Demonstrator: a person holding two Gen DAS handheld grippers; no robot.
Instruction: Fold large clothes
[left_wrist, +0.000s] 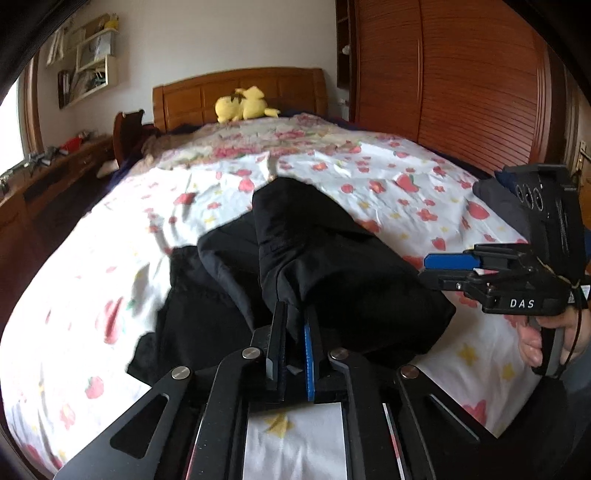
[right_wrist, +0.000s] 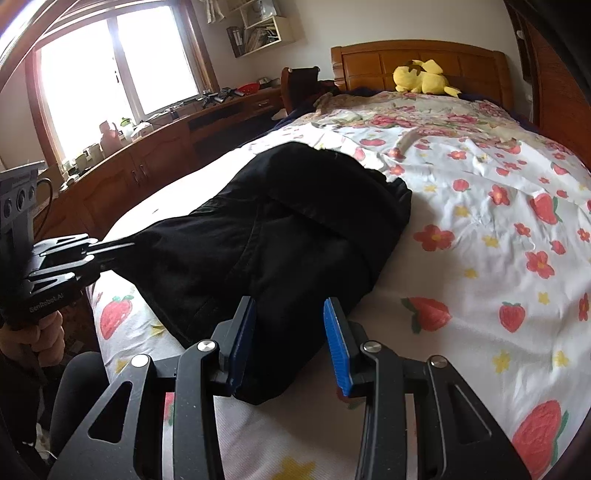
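Black garment (left_wrist: 314, 258), bulky, half folded, lies on my bed's strawberry-and-flower sheet (left_wrist: 369, 192), near the foot edge closest to me. My left gripper (left_wrist: 293, 325) is pressed nearly together, pinching a fold of the cloth's near edge between its fingers; in the right wrist view that same gripper (right_wrist: 125, 245) comes in from the left, clamped on the garment's left corner. My right gripper (right_wrist: 291, 314) has jaws spread partway, black cloth sitting between them; left blue pad (right_wrist: 242, 339) is against the fabric, right pad stands clear of it, so no grip there. In the left wrist view my right gripper (left_wrist: 443, 267) hangs just beside the garment's right side, my hand (left_wrist: 543, 339) on its handle. Yellow plush toy (left_wrist: 243, 103) sits by the wooden headboard (left_wrist: 207, 99), well apart from the garment.
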